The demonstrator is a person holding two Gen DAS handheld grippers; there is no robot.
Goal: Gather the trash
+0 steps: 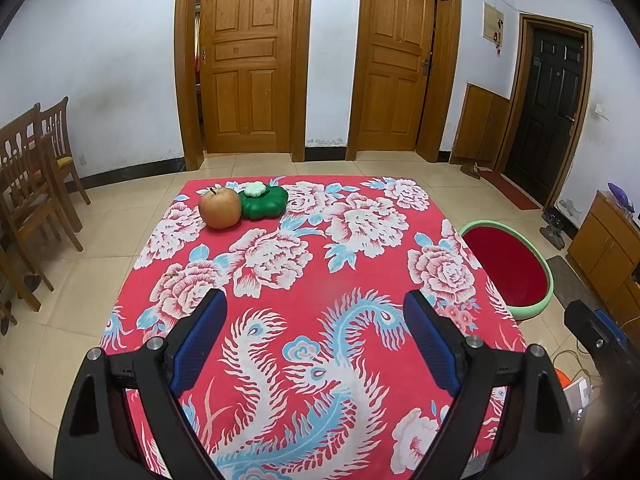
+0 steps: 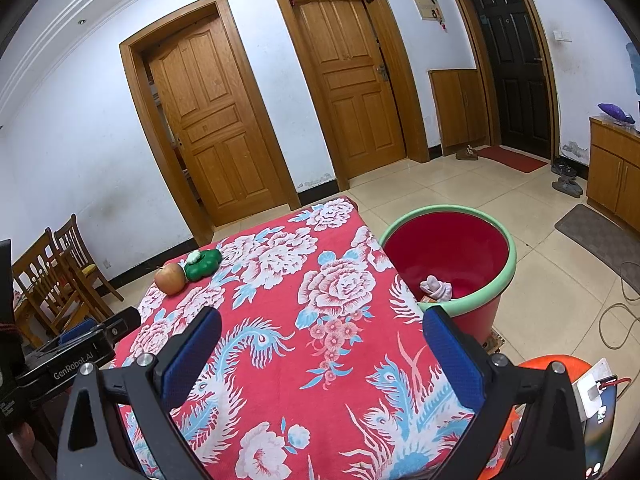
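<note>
Your table [image 1: 360,280] wears a red cloth printed with white flowers and blue-and-white birds, and everything else sits in relation to it. At its far left corner an apple [image 1: 220,208] rests touching a green flower-shaped toy [image 1: 266,204], which carries a small white piece [image 1: 255,189] on top. Just off the table's right edge, down on the tiled floor, stands a red bucket [image 2: 508,276] with a pale green rim; inside it, against the wall nearest the table, lies a crumpled pale wad of trash [image 2: 437,287] beside a bit of orange wrapper. Beyond the table's far edge two wooden doors [image 1: 248,56] are set in a white wall, with a dark door [image 1: 548,100] further right. Wooden chairs [image 1: 36,168] stand well off the table's left side, and a low wooden cabinet [image 2: 616,172] sits beyond the bucket. Your left gripper [image 1: 314,308] hovers over the table's near half, its blue-padded fingers spread wide with only cloth showing between them. Your right gripper [image 2: 320,332] hangs over the table's near right part, likewise spread wide and holding nothing; its right finger [image 2: 452,352] overlaps the bucket's near rim in that view, though you cannot tell if they touch.
</note>
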